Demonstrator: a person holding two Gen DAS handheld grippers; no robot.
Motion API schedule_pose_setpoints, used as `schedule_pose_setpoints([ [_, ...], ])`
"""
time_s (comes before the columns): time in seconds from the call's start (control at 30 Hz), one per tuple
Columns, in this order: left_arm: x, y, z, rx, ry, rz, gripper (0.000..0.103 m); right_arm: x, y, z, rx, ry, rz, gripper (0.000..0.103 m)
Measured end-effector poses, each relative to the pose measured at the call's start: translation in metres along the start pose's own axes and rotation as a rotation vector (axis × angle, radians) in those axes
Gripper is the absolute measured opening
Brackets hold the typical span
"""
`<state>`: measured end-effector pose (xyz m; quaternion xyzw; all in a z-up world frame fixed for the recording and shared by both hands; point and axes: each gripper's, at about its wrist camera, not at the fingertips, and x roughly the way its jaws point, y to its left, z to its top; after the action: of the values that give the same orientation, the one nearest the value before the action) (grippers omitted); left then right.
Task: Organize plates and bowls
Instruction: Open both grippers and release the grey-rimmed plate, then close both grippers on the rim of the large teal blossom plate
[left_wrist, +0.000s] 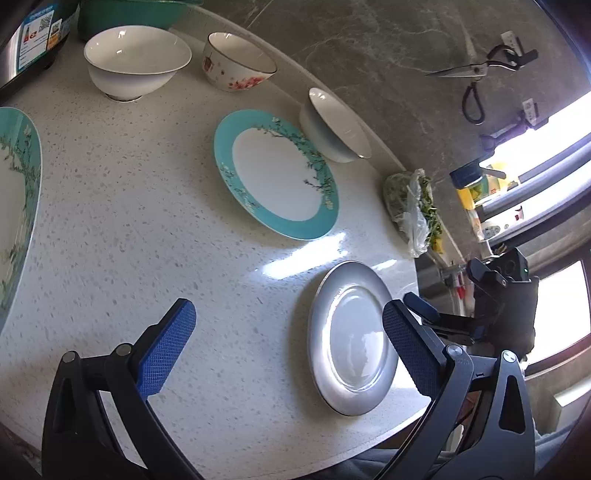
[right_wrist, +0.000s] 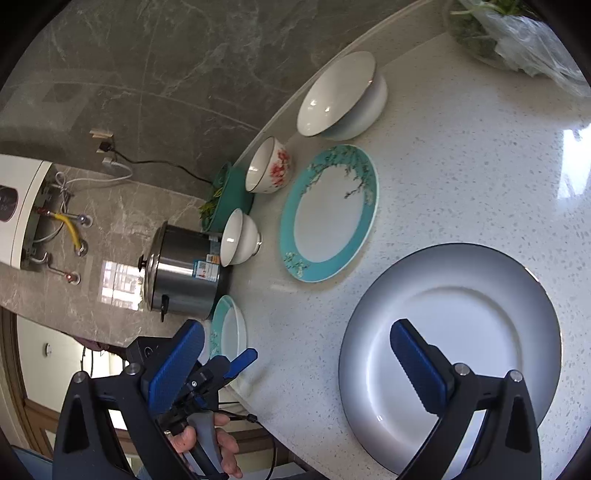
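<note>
A grey-rimmed white plate lies flat near the counter's front edge. My left gripper stands open above the counter, its right finger over that plate's rim. My right gripper is open too, one finger hovering over the same plate; nothing sits between either pair of pads. A teal-rimmed plate lies farther in, a second teal plate off to the side. Along the wall stand a large white bowl, a floral bowl and another white bowl.
A steel pot and a green basin crowd one end of the speckled counter. A plastic bag of greens lies at the other end. Scissors hang on the marble wall. A hand holds the left tool.
</note>
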<state>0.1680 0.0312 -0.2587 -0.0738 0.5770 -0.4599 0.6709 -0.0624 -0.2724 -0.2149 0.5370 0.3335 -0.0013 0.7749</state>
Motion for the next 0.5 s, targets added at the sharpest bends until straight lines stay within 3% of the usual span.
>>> schedule_pose_setpoints([
  [0.27,0.020,-0.004,0.038,-0.001,-0.019,0.031,0.103,0.002,-0.020,0.030,-0.004,0.014,-0.001,0.103],
  [0.5,0.068,0.001,0.111,0.050,0.043,0.133,0.101,0.034,-0.040,0.103,-0.063,0.076,0.021,0.102],
])
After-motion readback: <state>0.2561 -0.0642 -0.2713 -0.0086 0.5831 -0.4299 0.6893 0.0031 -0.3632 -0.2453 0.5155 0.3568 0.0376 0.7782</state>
